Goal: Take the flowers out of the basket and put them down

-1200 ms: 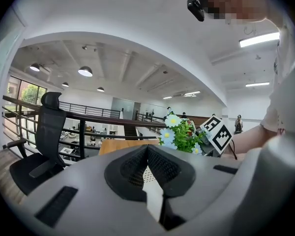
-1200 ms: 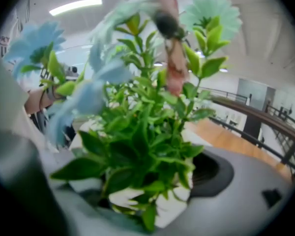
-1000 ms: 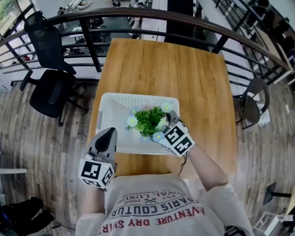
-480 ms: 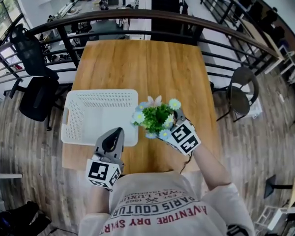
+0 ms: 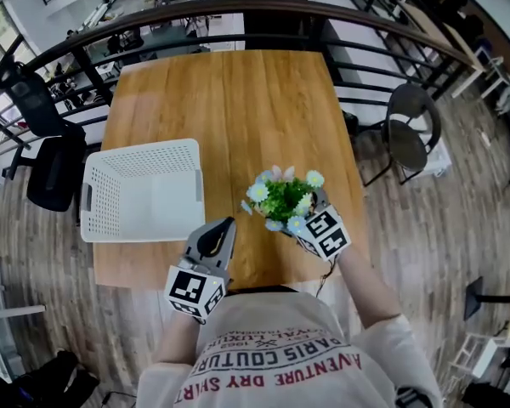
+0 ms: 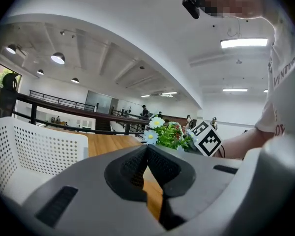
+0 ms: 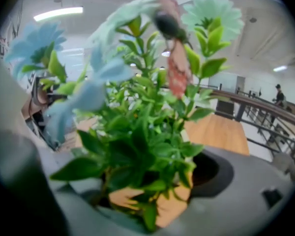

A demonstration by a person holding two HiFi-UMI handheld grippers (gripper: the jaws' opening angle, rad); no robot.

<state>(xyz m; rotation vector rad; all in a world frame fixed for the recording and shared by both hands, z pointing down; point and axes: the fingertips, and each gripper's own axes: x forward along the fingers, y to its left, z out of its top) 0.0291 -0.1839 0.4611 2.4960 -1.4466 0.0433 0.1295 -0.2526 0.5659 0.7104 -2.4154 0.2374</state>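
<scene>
A bunch of flowers [image 5: 284, 199] with green leaves and pale blue, white and pink blooms is held over the wooden table [image 5: 238, 109], to the right of the basket. My right gripper [image 5: 302, 215] is shut on its stems; in the right gripper view the flowers [image 7: 142, 122] fill the picture between the jaws. The white perforated basket [image 5: 140, 189] stands at the table's left with nothing in it. My left gripper [image 5: 218, 236] is shut with nothing in it near the table's front edge. Its view shows the basket wall [image 6: 34, 151] at left and the flowers [image 6: 169, 134] ahead.
A dark curved railing [image 5: 238, 11] runs behind the table. A black office chair [image 5: 42, 155] stands left of the table and a round chair [image 5: 412, 130] to its right, both on the wooden floor.
My right gripper has carried the flowers out of the basket and rightwards over the bare table. The basket now lies further left in the picture. The left gripper stays shut near the front edge.
</scene>
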